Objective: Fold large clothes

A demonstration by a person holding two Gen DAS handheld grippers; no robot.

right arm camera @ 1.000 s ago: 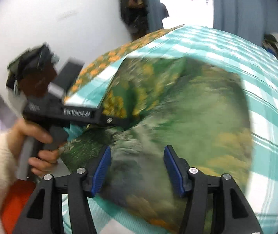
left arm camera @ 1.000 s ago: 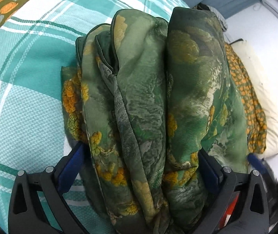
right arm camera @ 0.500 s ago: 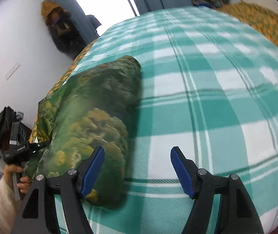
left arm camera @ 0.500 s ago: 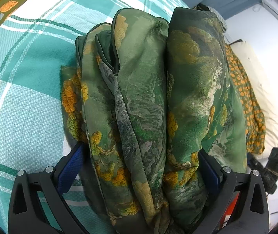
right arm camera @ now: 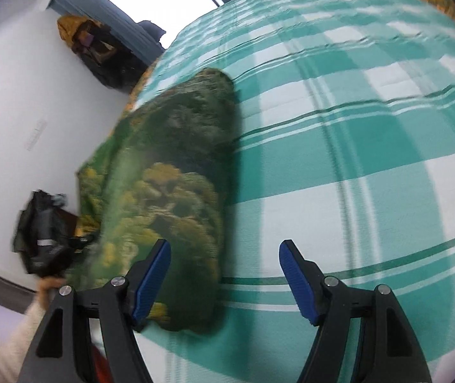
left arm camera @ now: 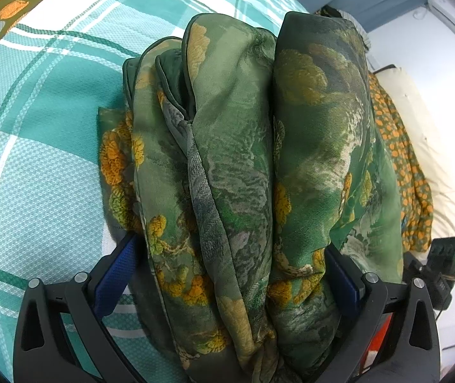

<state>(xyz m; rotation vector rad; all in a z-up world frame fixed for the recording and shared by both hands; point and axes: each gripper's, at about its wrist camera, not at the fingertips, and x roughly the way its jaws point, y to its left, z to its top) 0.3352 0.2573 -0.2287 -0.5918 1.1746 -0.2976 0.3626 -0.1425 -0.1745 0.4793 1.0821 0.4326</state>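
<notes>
**Two grippers, only one holding the bundle**

One risk is that the thick folded garment (left arm camera: 243, 166) slips and opens again, because only the left gripper (left arm camera: 230, 274) clamps its end, fingers spread wide around many layers. It lies on the checked bed cover (right arm camera: 371, 159). The right gripper (right arm camera: 224, 274) is open and holds nothing; its left finger is just beside the garment.

No text, label or number is readable in either view.

Bright daylight — right view motion-blurred
</notes>
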